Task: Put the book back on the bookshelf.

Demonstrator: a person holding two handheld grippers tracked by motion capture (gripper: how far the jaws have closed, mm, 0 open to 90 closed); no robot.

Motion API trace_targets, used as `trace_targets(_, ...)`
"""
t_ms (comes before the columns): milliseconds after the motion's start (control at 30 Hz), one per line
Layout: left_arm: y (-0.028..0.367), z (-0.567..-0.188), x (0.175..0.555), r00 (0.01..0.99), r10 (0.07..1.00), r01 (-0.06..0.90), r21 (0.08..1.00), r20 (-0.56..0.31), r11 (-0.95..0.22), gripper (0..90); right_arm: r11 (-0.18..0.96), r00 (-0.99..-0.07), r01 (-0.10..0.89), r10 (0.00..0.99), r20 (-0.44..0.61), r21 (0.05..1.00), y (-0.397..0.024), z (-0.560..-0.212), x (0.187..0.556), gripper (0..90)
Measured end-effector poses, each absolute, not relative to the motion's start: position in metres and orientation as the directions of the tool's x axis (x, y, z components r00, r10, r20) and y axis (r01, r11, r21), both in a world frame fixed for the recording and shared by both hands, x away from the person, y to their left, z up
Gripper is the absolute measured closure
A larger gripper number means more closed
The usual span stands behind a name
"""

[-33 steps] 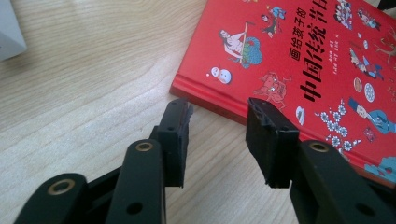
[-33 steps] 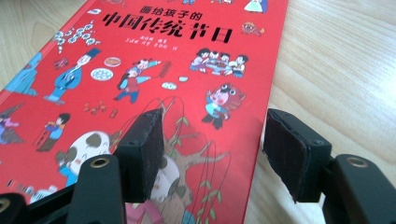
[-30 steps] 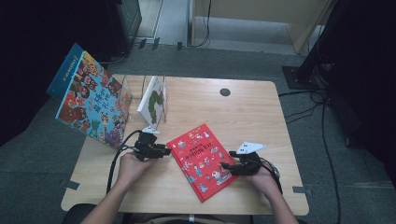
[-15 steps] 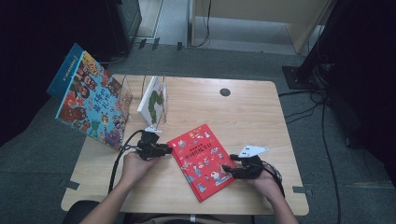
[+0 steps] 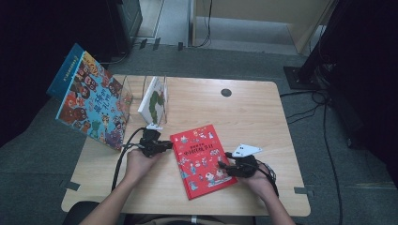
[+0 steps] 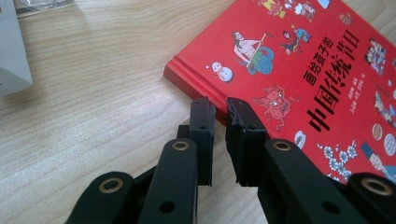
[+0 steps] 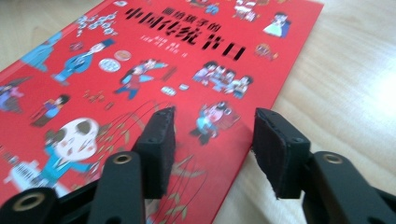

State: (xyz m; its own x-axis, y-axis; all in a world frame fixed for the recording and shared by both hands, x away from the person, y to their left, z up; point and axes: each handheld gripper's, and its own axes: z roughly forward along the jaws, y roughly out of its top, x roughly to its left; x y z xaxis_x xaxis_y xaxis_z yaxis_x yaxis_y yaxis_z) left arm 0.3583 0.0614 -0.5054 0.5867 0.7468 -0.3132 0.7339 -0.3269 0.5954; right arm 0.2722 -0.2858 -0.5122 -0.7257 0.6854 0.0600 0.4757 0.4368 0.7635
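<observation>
A red picture book (image 5: 199, 154) lies flat on the wooden table (image 5: 263, 122), turned a little. My left gripper (image 5: 157, 145) sits at its left side. In the left gripper view the red book (image 6: 303, 70) has its spine edge right at my left gripper (image 6: 219, 109). Those jaws have just been closing and stand a narrow slit apart with nothing between them. My right gripper (image 5: 230, 166) rests at the book's right side. In the right gripper view my right gripper (image 7: 215, 119) straddles the red book (image 7: 140, 56) at its edge, closing but open, pads off it.
A large colourful book (image 5: 91, 105) leans at the table's left edge. A white book (image 5: 155, 98) stands upright in a clear holder behind my left hand; its corner (image 6: 11, 60) appears in the left gripper view. A round black hole (image 5: 226, 92) marks the far tabletop.
Both hands stay almost where they were at the two sides of the red book. The book has not moved.
</observation>
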Motion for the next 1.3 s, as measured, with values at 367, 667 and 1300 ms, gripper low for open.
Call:
trace_targets(367,0.057,-0.506,0.361,0.607,0.729,0.724,0.598,-0.316,-0.344,80.5,0.446,-0.783,0.394,0.620,0.039,0.804,-0.236,-0.516,0.270,67.8)
trace_targets(667,0.056,-0.504,0.346,0.592,0.724,0.747,0.578,-0.355,-0.328,85.4,0.403,-0.709,0.470,0.703,0.063,0.786,-0.268,-0.513,0.277,78.1)
trace_targets(1300,0.047,-0.507,0.327,0.591,0.720,0.749,0.579,-0.363,-0.322,89.1,0.405,-0.636,0.573,0.768,0.076,0.713,-0.298,-0.514,0.272,90.0)
